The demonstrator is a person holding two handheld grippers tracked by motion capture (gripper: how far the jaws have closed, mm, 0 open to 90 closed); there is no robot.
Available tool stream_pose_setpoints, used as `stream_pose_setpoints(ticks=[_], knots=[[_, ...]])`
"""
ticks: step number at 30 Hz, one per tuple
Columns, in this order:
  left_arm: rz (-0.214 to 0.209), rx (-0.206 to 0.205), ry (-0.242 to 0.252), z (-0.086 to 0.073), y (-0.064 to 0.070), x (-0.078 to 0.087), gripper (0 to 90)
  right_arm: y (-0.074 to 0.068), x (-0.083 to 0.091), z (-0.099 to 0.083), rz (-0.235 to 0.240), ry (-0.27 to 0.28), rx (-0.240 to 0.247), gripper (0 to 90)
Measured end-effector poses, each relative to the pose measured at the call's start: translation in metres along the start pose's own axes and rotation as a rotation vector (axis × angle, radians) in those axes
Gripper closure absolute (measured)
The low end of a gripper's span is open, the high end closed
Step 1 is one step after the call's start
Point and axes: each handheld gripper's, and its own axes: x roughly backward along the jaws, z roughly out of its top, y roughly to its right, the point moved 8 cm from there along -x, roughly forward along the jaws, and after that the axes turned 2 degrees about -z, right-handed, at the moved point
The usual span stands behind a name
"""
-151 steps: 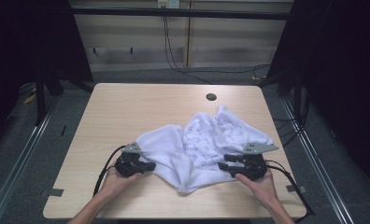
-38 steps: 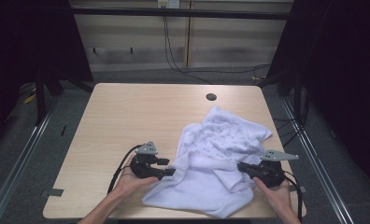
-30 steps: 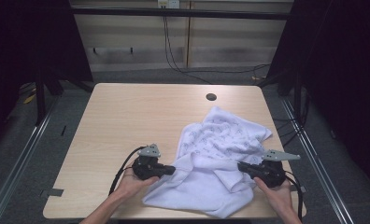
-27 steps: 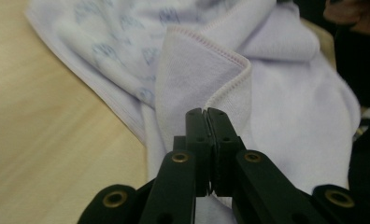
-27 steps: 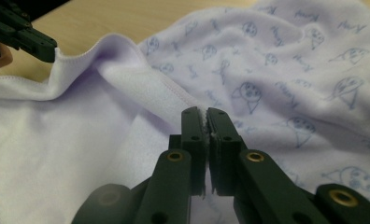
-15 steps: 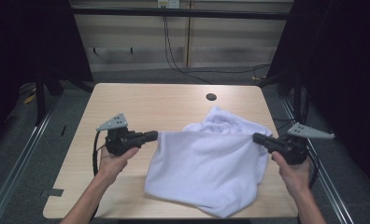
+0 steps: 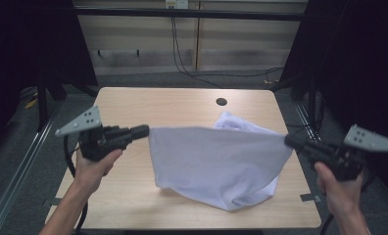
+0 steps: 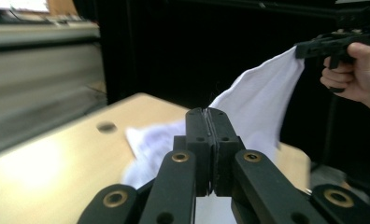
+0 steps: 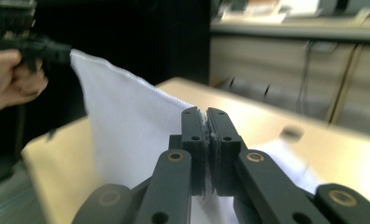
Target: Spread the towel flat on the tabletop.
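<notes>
Both tools have come up off the table and spread apart vs half a sec ago, so the white cloth (image 7: 216, 161) now hangs stretched btwn them w/ its top edge nearly taut; a few secs back it lay bunched on the table (image 7: 133, 196) w/ my hands low beside it.

Left tool (image 7: 142, 131): jaws pressed together on the cloth's left top corner; in the left gripper view the cloth comes out from under the closed jaws. Right tool (image 7: 291, 142): same, clamped on the right top corner, w/ a sliver of fabric showing btwn the jaws in the right gripper view. Cloth is mostly in the air over the near-right part of the table. Its bottom sags down toward the wood near the front edge, and a crumpled bit rests on the table behind it, near the small dark hole (image 7: 221, 102).

Risks, as I judge them:
- Each grip looks to be on just a thin bit of edge, so pulling wider could slip a corner out and drop that side.
- Cloth is toward the right/front of the table; lowering it as is could let the hem spill over the edge.
- The bunched part at the back could stay folded under if I lay it down w/o a shake.

Count: 1 cloth, 2 tools, 2 hands, 1 table, 1 hole.
</notes>
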Motion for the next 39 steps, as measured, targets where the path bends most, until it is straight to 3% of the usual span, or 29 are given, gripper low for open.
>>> stream_pose_setpoints(ticks=[1, 2, 6, 7, 8, 9, 11, 13, 14, 16, 18, 20, 21, 23, 24, 25, 26, 27, 28, 29, 30, 31, 33, 34, 37, 39], knots=[[-0.018, 0.027, -0.003, -0.013, 0.006, 0.004, 88.9, -0.015, 0.010, -0.030, 0.017, -0.036, -0.023, 85.9], [-0.037, 0.040, -0.019, -0.028, 0.013, 0.008, 88.9, -0.015, 0.010, -0.030, 0.017, -0.036, -0.023, 85.9], [-0.075, 0.050, -0.044, -0.078, 0.048, 0.028, 88.9, -0.051, 0.032, -0.078, 0.045, -0.093, -0.063, 85.0], [-0.112, 0.043, -0.072, -0.095, 0.062, 0.038, 88.7, -0.065, 0.041, -0.096, 0.043, -0.139, -0.059, 84.0], [-0.112, 0.043, -0.072, -0.095, 0.062, 0.038, 88.7, -0.065, 0.041, -0.096, 0.043, -0.139, -0.059, 84.0], [-0.130, 0.072, -0.073, -0.107, 0.069, 0.046, 88.4, -0.077, 0.050, -0.108, 0.054, -0.169, -0.063, 81.2], [-0.133, 0.072, -0.079, -0.112, 0.069, 0.049, 88.0, -0.082, 0.054, -0.112, 0.060, -0.174, -0.053, 79.6], [-0.148, 0.093, -0.064, -0.116, 0.065, 0.054, 83.1, -0.089, 0.062, -0.114, 0.055, -0.167, -0.023, 75.7], [-0.130, 0.107, -0.047, -0.117, 0.060, 0.053, 79.2, -0.091, 0.065, -0.113, 0.060, -0.148, -0.019, 73.3], [-0.132, 0.134, -0.053, -0.120, 0.048, 0.050, 76.0, -0.089, 0.065, -0.111, 0.061, -0.129, -0.023, 70.9], [-0.104, 0.151, -0.091, -0.124, 0.034, 0.040, 74.8, -0.083, 0.060, -0.110, 0.065, -0.119, -0.020, 70.1], [-0.075, 0.171, -0.144, -0.132, 0.017, 0.023, 75.2, -0.071, 0.046, -0.114, 0.052, -0.134, -0.016, 68.9], [-0.059, 0.201, -0.173, -0.137, 0.005, 0.009, 75.3, -0.065, 0.040, -0.116, 0.054, -0.145, -0.024, 69.1], [-0.045, 0.209, -0.230, -0.145, -0.011, -0.012, 75.4, -0.047, 0.019, -0.126, 0.054, -0.195, -0.043, 69.5], [-0.050, 0.239, -0.280, -0.151, -0.021, -0.029, 75.7, -0.036, 0.006, -0.133, 0.049, -0.230, -0.049, 69.6], [-0.035, 0.220, -0.332, -0.157, -0.031, -0.050, 75.5, -0.024, -0.009, -0.140, 0.050, -0.266, -0.065, 69.6], [-0.021, 0.209, -0.363, -0.161, -0.036, -0.061, 75.5, -0.010, -0.029, -0.149, 0.052, -0.316, -0.067, 69.5], [-0.033, 0.223, -0.396, -0.166, -0.040, -0.075, 75.1, -0.003, -0.039, -0.153, 0.044, -0.337, -0.063, 69.2], [-0.050, 0.238, -0.414, -0.169, -0.041, -0.085, 73.0, 0.006, -0.052, -0.159, 0.041, -0.364, -0.081, 67.6], [-0.035, 0.231, -0.439, -0.174, -0.044, -0.097, 70.1, 0.010, -0.061, -0.163, 0.050, -0.385, -0.094, 66.3], [0.007, 0.204, -0.479, -0.180, -0.046, -0.110, 64.2, 0.015, -0.072, -0.168, 0.049, -0.413, -0.083, 64.7], [-0.003, 0.193, -0.495, -0.183, -0.044, -0.116, 56.6, 0.019, -0.085, -0.175, 0.044, -0.453, -0.078, 61.4], [-0.014, 0.170, -0.525, -0.188, -0.038, -0.127, 55.9, 0.020, -0.099, -0.182, 0.056, -0.495, -0.087, 54.1], [-0.005, 0.148, -0.525, -0.188, -0.036, -0.130, 57.1, 0.020, -0.103, -0.185, 0.052, -0.510, -0.093, 52.0], [0.010, 0.115, -0.546, -0.191, -0.030, -0.129, 75.9, 0.014, -0.108, -0.194, 0.070, -0.555, -0.087, 54.3], [0.029, 0.120, -0.550, -0.192, -0.030, -0.122, 85.2, 0.006, -0.105, -0.201, 0.108, -0.586, -0.076, 72.1]])
